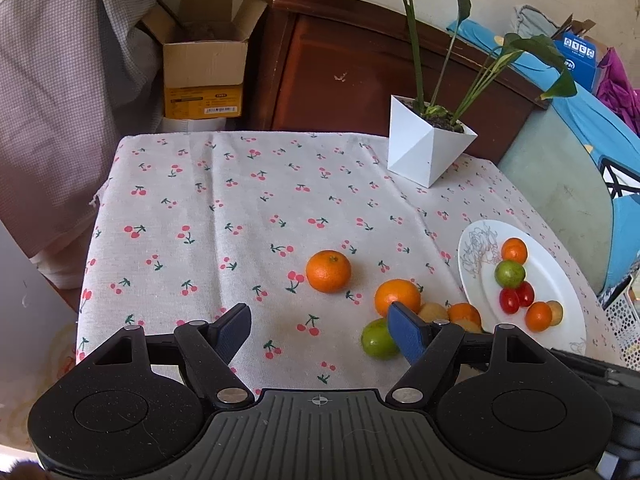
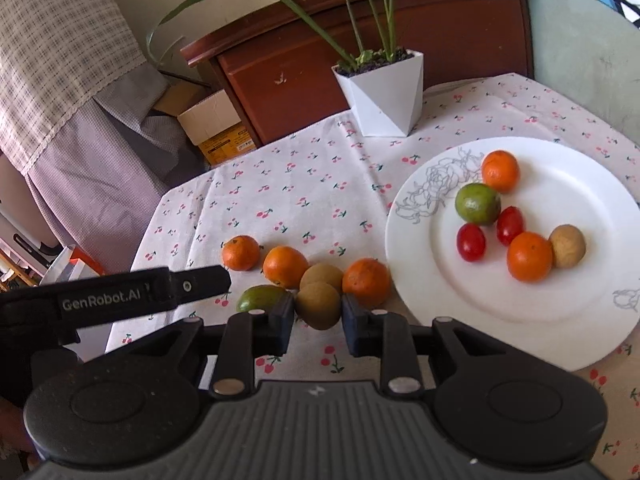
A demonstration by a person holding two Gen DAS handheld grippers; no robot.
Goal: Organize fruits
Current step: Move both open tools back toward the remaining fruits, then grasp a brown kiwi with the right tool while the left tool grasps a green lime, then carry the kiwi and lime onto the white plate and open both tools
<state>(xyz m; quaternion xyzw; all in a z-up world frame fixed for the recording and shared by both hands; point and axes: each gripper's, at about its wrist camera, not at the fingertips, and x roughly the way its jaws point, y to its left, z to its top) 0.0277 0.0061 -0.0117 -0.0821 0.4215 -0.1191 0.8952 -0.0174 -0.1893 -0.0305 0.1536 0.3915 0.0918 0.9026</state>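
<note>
A white plate (image 2: 560,184) at the right holds two small oranges, a green fruit (image 2: 478,204), two red cherry tomatoes and a brown fruit. Left of it, several loose fruits lie on the cherry-print cloth: oranges (image 2: 285,266), a green fruit (image 2: 260,298) and a brown fruit (image 2: 322,276). My right gripper (image 2: 318,312) is shut on another brown fruit (image 2: 318,304), its pads against both sides. My left gripper (image 1: 318,312) hangs open over bare cloth with nothing between its fingers. Its right finger covers part of the green fruit (image 1: 376,340) and an orange (image 1: 396,296). A lone orange (image 1: 328,271) lies beyond.
A white angular planter (image 1: 428,152) with a tall leafy plant stands at the back of the table. Behind are a wooden cabinet (image 1: 340,68) and an open cardboard box (image 1: 204,76). The cloth's left edge (image 1: 96,240) drops to the floor. The plate (image 1: 560,280) sits near the right edge.
</note>
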